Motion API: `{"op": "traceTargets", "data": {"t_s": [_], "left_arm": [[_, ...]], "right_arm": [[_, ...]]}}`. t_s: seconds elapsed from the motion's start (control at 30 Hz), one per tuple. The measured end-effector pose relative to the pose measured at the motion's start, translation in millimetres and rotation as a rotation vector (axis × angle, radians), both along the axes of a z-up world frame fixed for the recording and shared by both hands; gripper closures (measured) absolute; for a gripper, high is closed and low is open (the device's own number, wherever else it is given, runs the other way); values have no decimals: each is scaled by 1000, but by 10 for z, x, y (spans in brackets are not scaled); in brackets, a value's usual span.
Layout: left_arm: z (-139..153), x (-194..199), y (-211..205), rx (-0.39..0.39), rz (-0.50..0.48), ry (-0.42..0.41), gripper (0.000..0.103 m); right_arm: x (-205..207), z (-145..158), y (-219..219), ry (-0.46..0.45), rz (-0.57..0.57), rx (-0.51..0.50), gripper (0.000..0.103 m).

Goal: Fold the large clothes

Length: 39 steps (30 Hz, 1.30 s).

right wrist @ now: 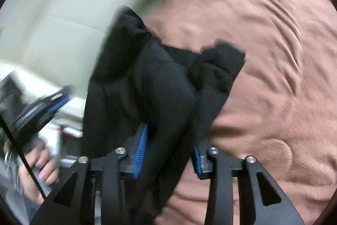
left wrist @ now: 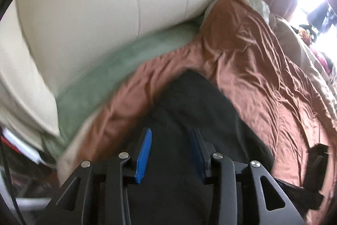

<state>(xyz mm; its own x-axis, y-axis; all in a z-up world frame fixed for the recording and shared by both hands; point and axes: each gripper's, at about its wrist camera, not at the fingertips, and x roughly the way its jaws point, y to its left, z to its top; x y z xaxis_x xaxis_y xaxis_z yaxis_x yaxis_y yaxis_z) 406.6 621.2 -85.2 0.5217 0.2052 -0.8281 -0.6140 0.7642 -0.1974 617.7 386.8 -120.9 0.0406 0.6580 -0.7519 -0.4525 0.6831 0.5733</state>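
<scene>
The black garment lies draped over the brown bedspread, its dark cloth bunched and running down between the blue pads of the right gripper. Those jaws stand partly open, the cloth between them, and whether the pads press on it cannot be told through the blur. From the left wrist view the same black garment fills the near ground, and the left gripper hangs over it with jaws partly open too, a clear gap between its blue pads, cloth below and nothing pinched. Out beyond, the brown bedspread spreads to the right, a pale green blanket edges it on the left, and a cream headboard rises at the far side. At the left of the right wrist view a hand grips the handle of the other gripper.
</scene>
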Motion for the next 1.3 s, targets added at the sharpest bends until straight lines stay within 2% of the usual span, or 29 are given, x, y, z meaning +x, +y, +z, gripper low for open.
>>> {"op": "traceTargets", "data": {"t_s": [0.1,0.17,0.23,0.33,0.53,0.63,0.67,0.7,0.77,0.87,0.97,1.1,1.23,1.3], "left_arm": [[-108,-281,9,-37,40,-22,63],[-199,-539,18,-89,90,-51,63],[-273,-712,-38,-102,123,-58,63],[-351,-957,-204,-99,149,-46,63],[-397,-1262,-552,-125,160,-82,61],[-336,-1326,-760,-123,145,-96,61],[-297,-1340,-838,-122,138,-105,61],[-262,-1337,-902,-121,132,-114,60],[-188,-1363,-1042,-108,123,-126,53],[-27,-1428,-1295,-71,102,-143,46],[124,-1486,-1545,-44,83,-162,46],[310,-1592,-1841,-23,64,-191,44],[498,-1721,-2149,8,49,-223,35],[586,-1785,-2293,16,41,-246,32]], "right_arm": [[27,-243,-107,92,-4,70,67],[-41,-290,-162,109,4,101,66],[-99,-304,-177,128,10,131,66],[-195,-296,-164,114,23,133,66],[-531,-217,-122,66,67,116,65],[-655,-104,-117,34,79,113,65],[-699,-64,-133,24,80,109,62],[-742,-33,-156,11,79,106,54],[-752,21,-186,-29,76,106,47],[-896,202,-306,-79,75,106,45],[-1019,401,-647,-132,74,104,41],[-1167,688,-1014,-218,79,89,41],[-1389,1042,-1501,-293,74,74,40],[-1508,1176,-1650,-340,66,59,36]]}}
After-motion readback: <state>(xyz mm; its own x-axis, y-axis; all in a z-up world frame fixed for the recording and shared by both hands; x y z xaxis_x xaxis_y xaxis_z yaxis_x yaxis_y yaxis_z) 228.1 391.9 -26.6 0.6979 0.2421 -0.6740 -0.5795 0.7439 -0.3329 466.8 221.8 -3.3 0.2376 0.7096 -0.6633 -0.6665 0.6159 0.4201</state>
